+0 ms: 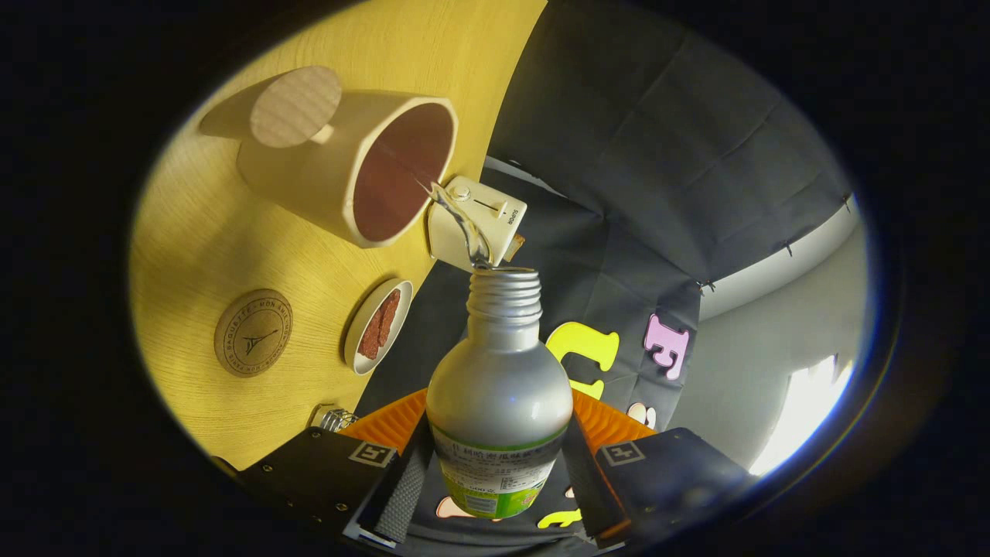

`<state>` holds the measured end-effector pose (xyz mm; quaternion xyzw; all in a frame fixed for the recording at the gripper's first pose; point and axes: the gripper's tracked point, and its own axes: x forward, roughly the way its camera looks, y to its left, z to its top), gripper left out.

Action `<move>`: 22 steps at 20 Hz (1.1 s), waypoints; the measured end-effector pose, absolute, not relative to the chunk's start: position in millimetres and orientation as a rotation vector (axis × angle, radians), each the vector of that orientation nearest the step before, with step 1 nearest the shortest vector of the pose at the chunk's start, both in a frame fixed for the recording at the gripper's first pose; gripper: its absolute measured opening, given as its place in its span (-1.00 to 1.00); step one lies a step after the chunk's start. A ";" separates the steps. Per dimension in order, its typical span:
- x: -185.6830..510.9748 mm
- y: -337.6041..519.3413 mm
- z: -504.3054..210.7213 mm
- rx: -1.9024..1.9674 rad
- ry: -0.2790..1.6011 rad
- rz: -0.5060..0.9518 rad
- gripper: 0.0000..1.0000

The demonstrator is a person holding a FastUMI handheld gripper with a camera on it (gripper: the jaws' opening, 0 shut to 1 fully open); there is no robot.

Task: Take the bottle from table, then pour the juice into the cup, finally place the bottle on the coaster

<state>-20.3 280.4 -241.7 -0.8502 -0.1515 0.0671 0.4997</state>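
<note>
I hold the bottle (499, 387) clamped between both fingers of the gripper (495, 472), one finger pressing each side of its labelled lower body. The bottle is tipped with its open threaded neck toward the cup (348, 174), and a thin stream (456, 216) runs from the neck into the cup's mouth. The cup stands on the yellow wood-grain table (201, 247). A round wooden disc (295, 106) sits by the cup. The coaster (253, 333) lies bare on the table, well apart from the bottle. Between coaster and table edge I see a small dish (377, 325) holding something reddish. A white boxy object (476, 220) sits at the table edge beyond the neck. Dark cloth (657, 155) lines the booth wall.
</note>
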 end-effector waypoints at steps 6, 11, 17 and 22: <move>-22.1 281.0 -242.9 -2.108 -0.380 0.152 0.61; -17.3 282.8 -249.3 -2.138 -0.380 0.155 0.62; -18.6 289.9 -248.6 -2.155 -0.395 0.163 0.61; -26.1 292.8 -253.7 -2.171 -0.403 0.172 0.61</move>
